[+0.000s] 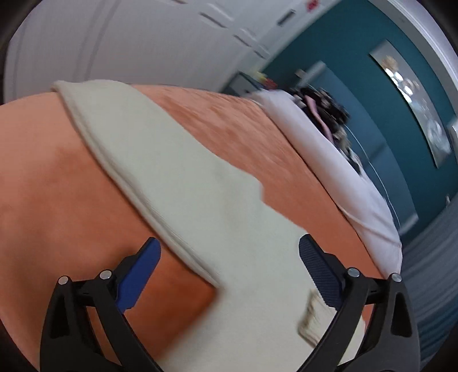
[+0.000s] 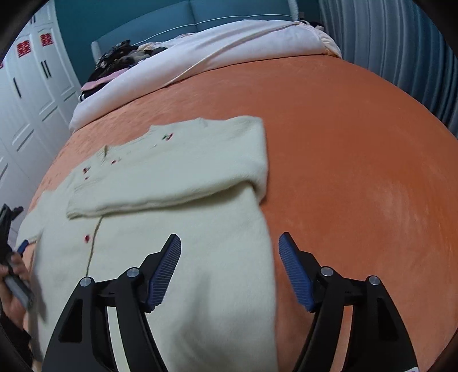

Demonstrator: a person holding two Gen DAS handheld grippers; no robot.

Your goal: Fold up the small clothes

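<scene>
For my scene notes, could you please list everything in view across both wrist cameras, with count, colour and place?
sweater: one, cream with small red dots, flat on the bedspread, one sleeve folded across its body
bedspread: one, orange, covering the bed
duvet: one, white, bunched at the far end of the bed
clothes pile: one, dark patterned, beside the duvet
wardrobe: one, white, red decals, along the wall
headboard: one, teal, behind the duvet
picture: one, framed, on the teal wall
curtain: one, grey-blue, beside the bed
left tongs: black, blue pads, open, above the sweater
right tongs: black, blue pads, open, above the sweater's edge
hand: one, gripping the left tongs
</scene>
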